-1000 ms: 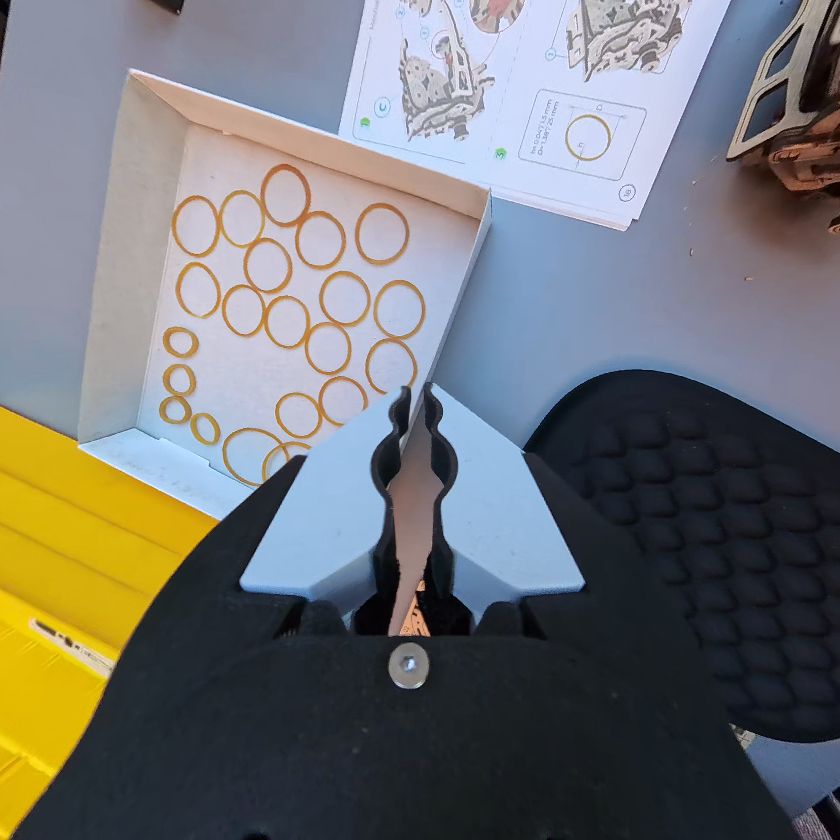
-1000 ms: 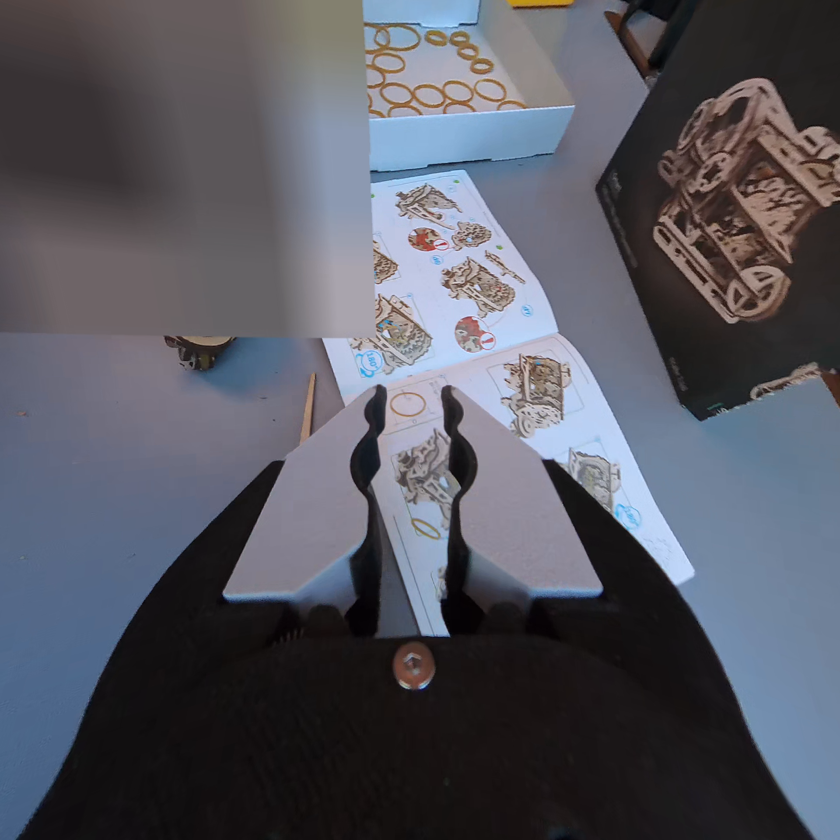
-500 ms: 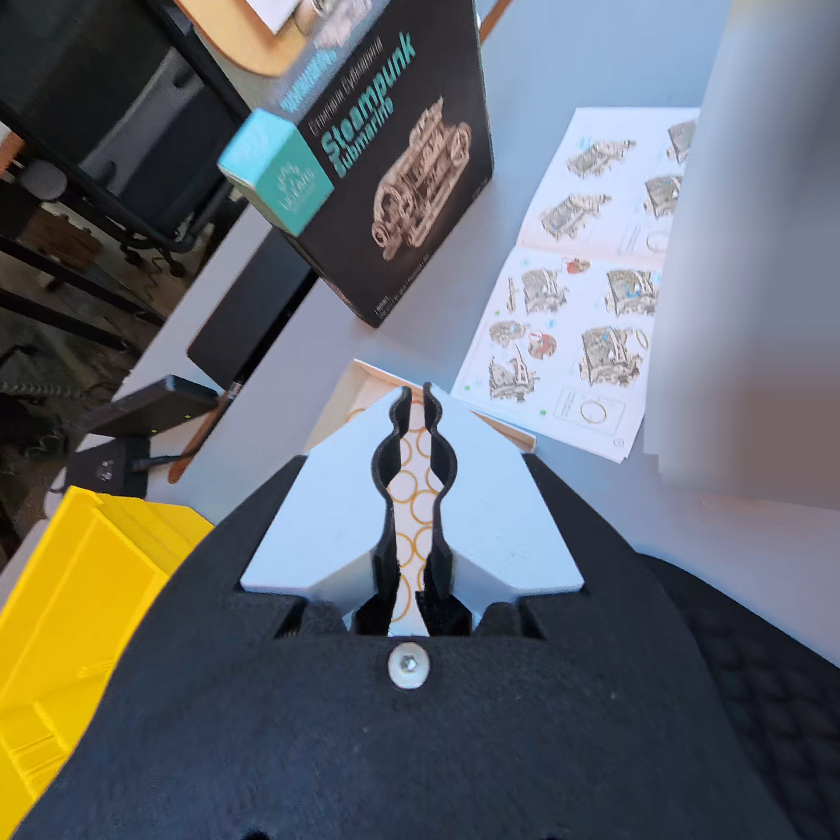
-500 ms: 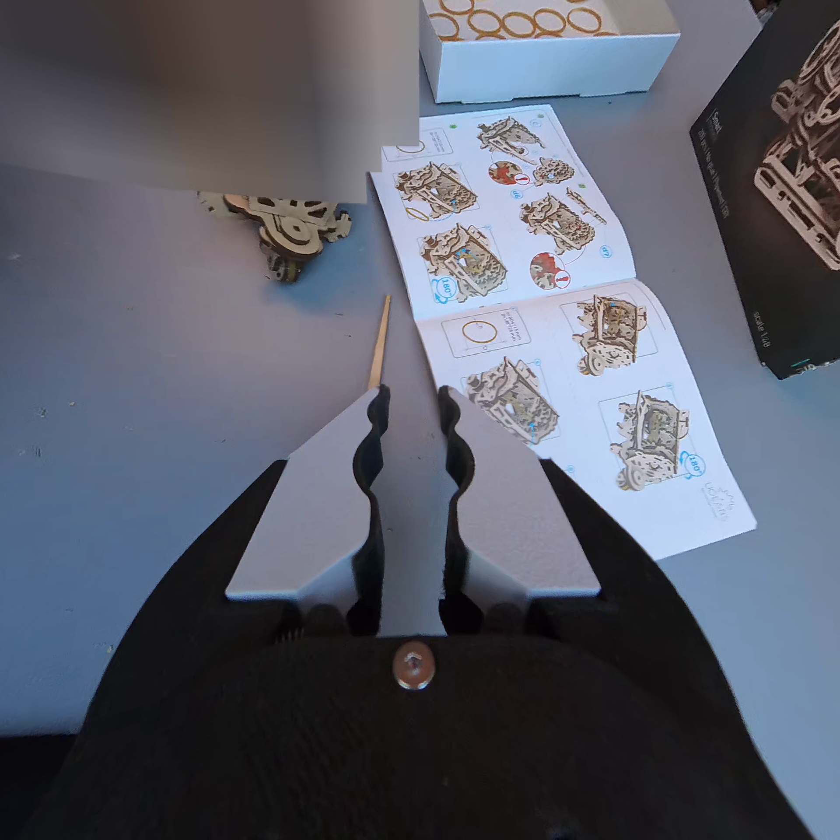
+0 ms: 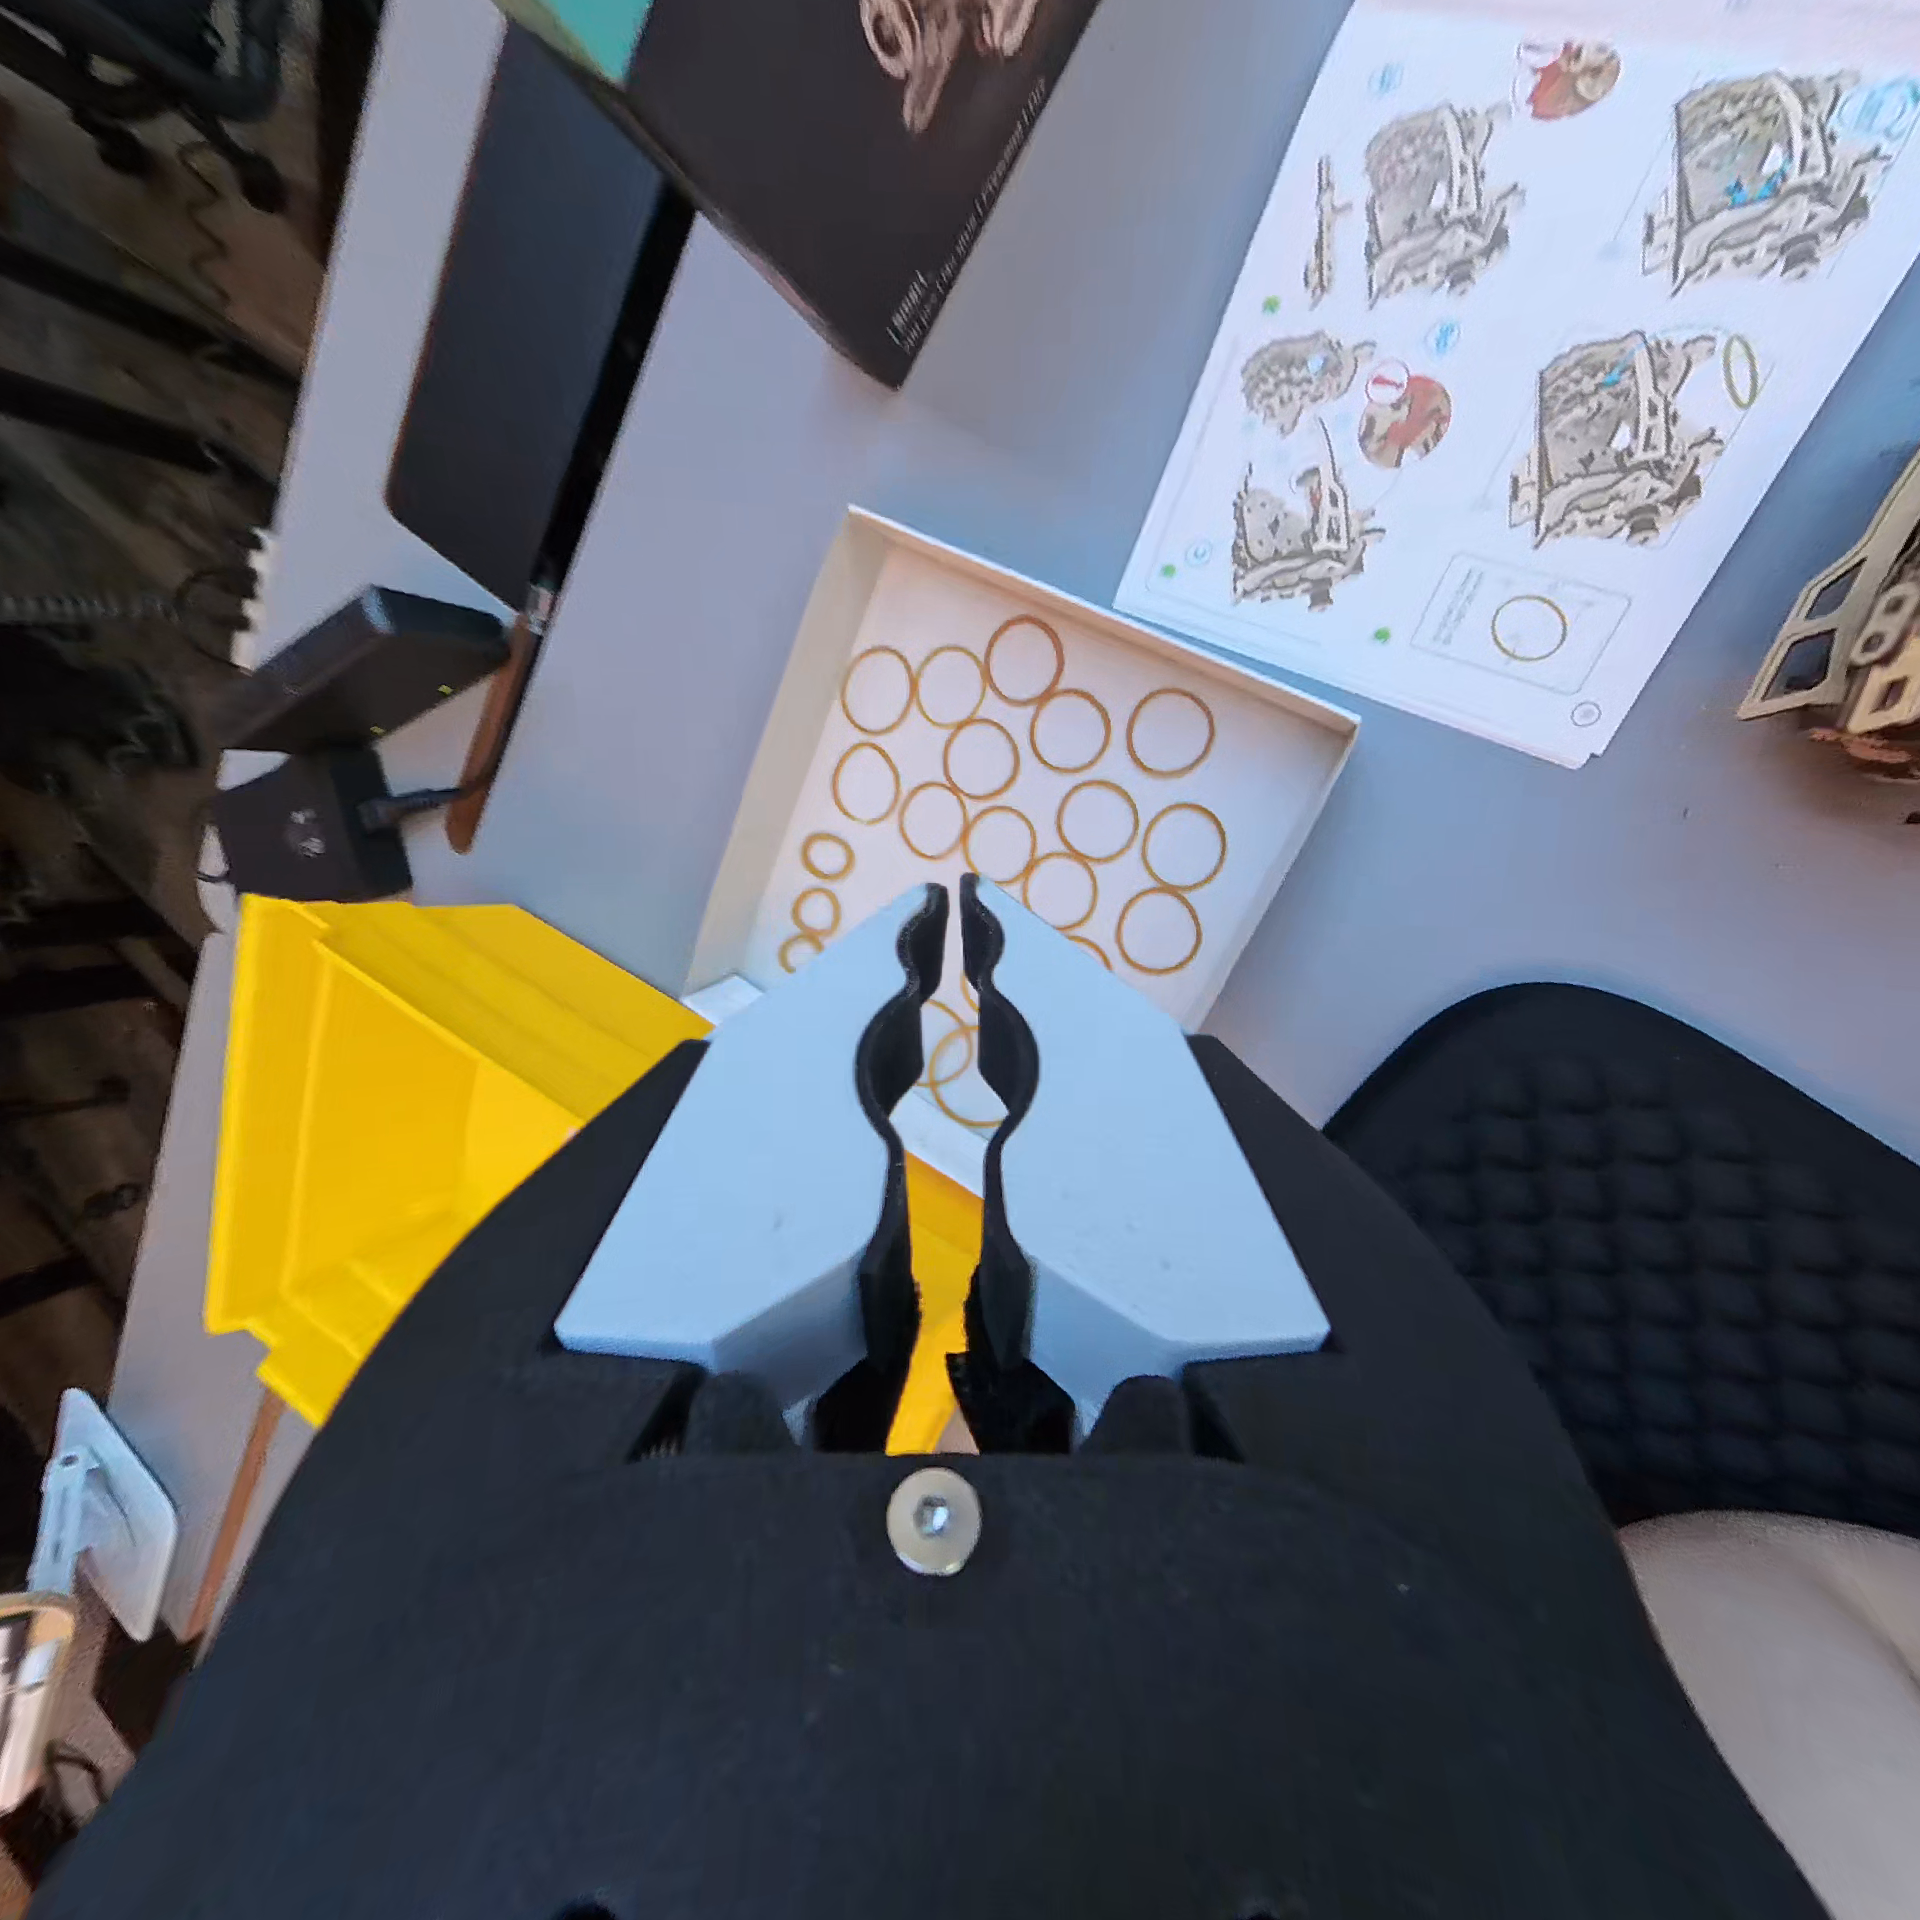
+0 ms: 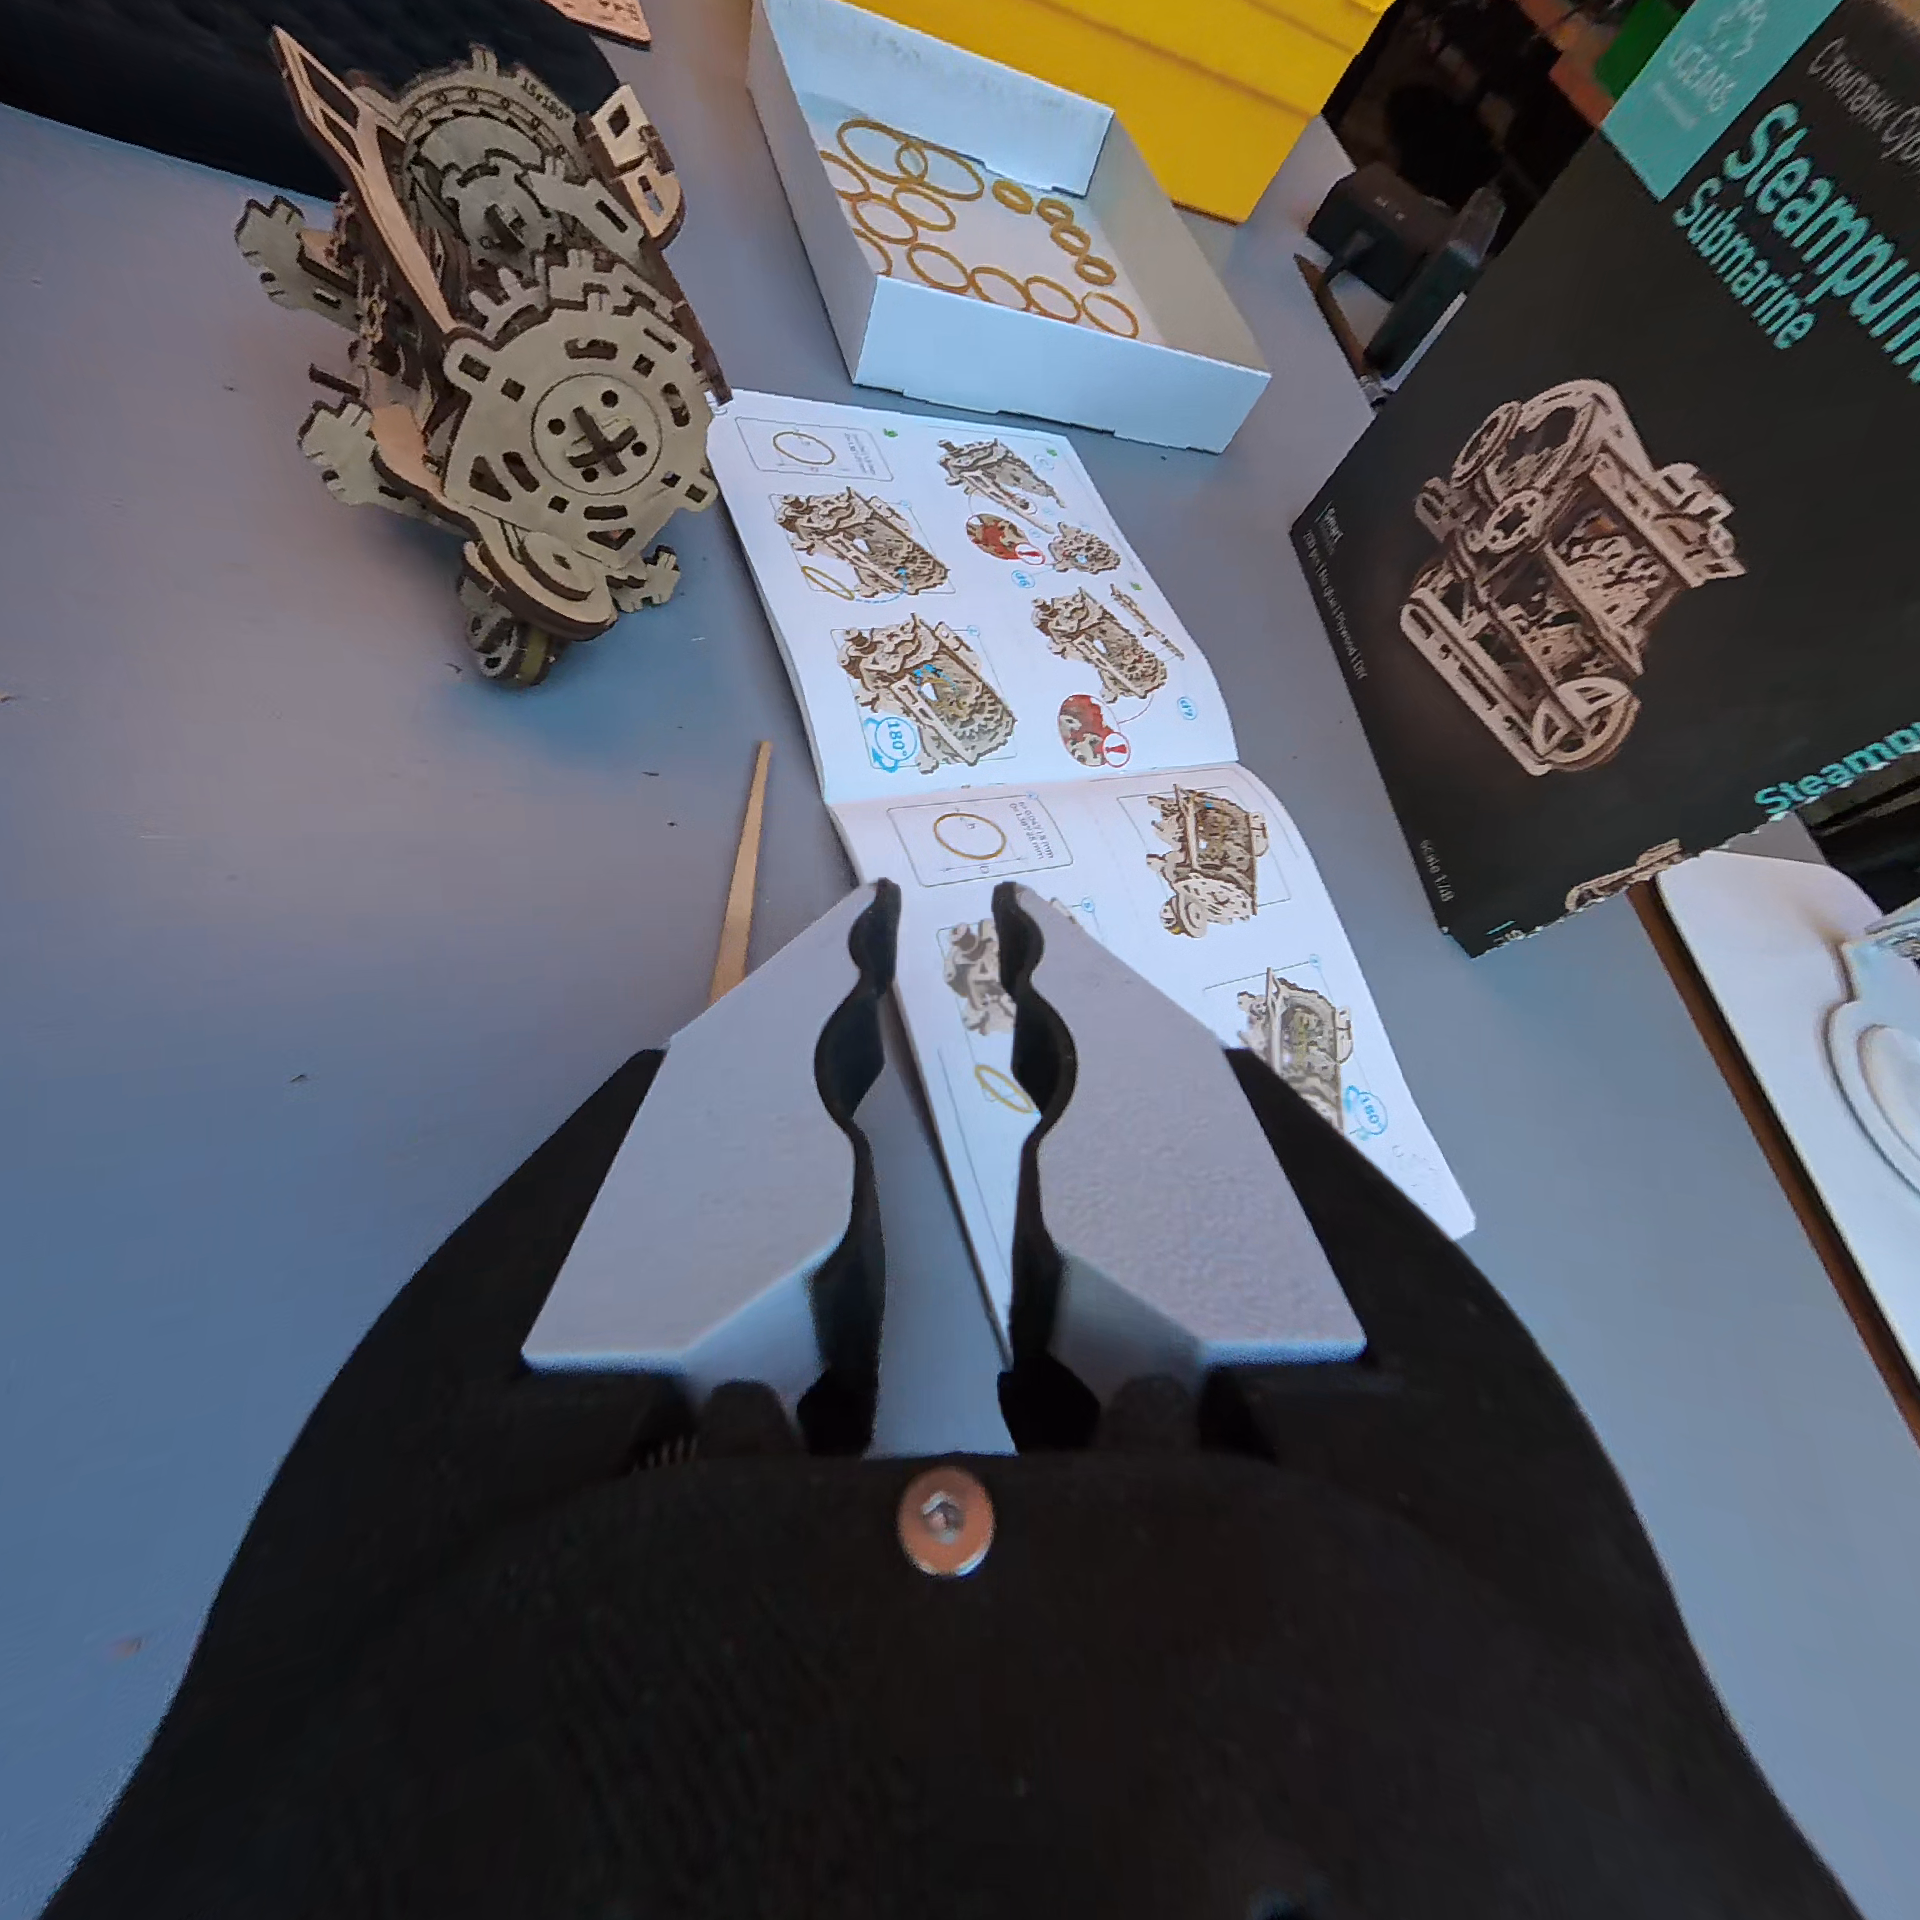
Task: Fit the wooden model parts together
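The wooden model (image 6: 488, 353) stands well built up already: layers of pale laser-cut plywood, a big round face plate with slots and a cross cut in its middle, toothed gears behind it and cog-edged pieces at its foot. It sits on the grey desk (image 6: 260, 883), tipped a little, just beside the top edge of the open instruction booklet (image 6: 997, 665). In the left wrist view only a corner of it shows at the right edge (image 5: 1860, 644).

What is left, I judge, is the work with the bands, since the open pages show rings being added and nothing is in hand yet. The left claw (image 5: 954, 904) hangs over the near corner of the white tray (image 5: 1320, 790) of rubber bands (image 5: 1169, 732), its tips nearly together with only a sliver between them, holding nothing. The right claw (image 6: 943, 904) is held over the lower page of the booklet, jaws a little apart and empty. A thin wooden stick (image 6: 743, 873) lies on the desk just beside the booklet's left edge. A yellow bin (image 5: 353, 1143) stands against the tray, and the dark product box (image 6: 1621, 499) stands beyond the booklet.
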The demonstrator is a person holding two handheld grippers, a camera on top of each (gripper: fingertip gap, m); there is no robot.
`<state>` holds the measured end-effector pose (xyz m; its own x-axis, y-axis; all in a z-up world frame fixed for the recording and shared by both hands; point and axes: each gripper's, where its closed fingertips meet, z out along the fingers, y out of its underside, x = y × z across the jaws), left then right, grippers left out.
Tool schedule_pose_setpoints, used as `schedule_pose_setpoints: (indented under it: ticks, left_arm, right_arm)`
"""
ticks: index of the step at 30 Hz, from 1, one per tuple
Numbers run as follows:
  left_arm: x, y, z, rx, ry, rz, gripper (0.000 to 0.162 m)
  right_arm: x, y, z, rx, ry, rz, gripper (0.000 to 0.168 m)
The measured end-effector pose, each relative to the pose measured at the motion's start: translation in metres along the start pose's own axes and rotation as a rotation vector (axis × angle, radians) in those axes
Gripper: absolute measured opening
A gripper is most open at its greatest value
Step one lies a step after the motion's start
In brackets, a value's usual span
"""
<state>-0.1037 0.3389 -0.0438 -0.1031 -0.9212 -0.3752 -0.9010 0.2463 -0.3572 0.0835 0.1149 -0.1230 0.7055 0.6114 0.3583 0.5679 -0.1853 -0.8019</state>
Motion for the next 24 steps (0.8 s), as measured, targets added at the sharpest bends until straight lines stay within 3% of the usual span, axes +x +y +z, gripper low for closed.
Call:
schedule_pose_setpoints:
  ticks: [3, 6, 10, 13, 18, 24]
  left_arm:
    - [0.008, 0.037, 0.015, -0.169, 0.023, 0.056, 0.000]
    - [-0.004, 0.057, 0.017, -0.313, -0.075, 0.088, 0.000]
    - [0.005, 0.041, 0.025, -0.246, -0.012, 0.096, 0.000]
    - [0.001, 0.051, 0.031, -0.298, -0.011, 0.070, 0.000]
    - [-0.002, 0.059, 0.039, -0.339, -0.005, 0.054, 0.000]
    - [-0.001, 0.056, 0.040, -0.331, 0.005, 0.066, 0.000]
  right_arm:
    - [0.007, 0.000, 0.000, 0.004, 0.035, -0.026, 0.016]
    - [0.006, 0.000, -0.002, -0.002, 0.042, -0.073, 0.016]
    - [0.010, -0.009, -0.008, 0.044, 0.086, -0.086, 0.015]
    - [0.020, -0.009, -0.015, 0.037, 0.151, -0.116, 0.014]
    - [0.046, 0.014, -0.025, -0.098, 0.290, -0.165, 0.013]
    - [0.069, 0.029, -0.032, -0.140, 0.378, -0.042, 0.011]
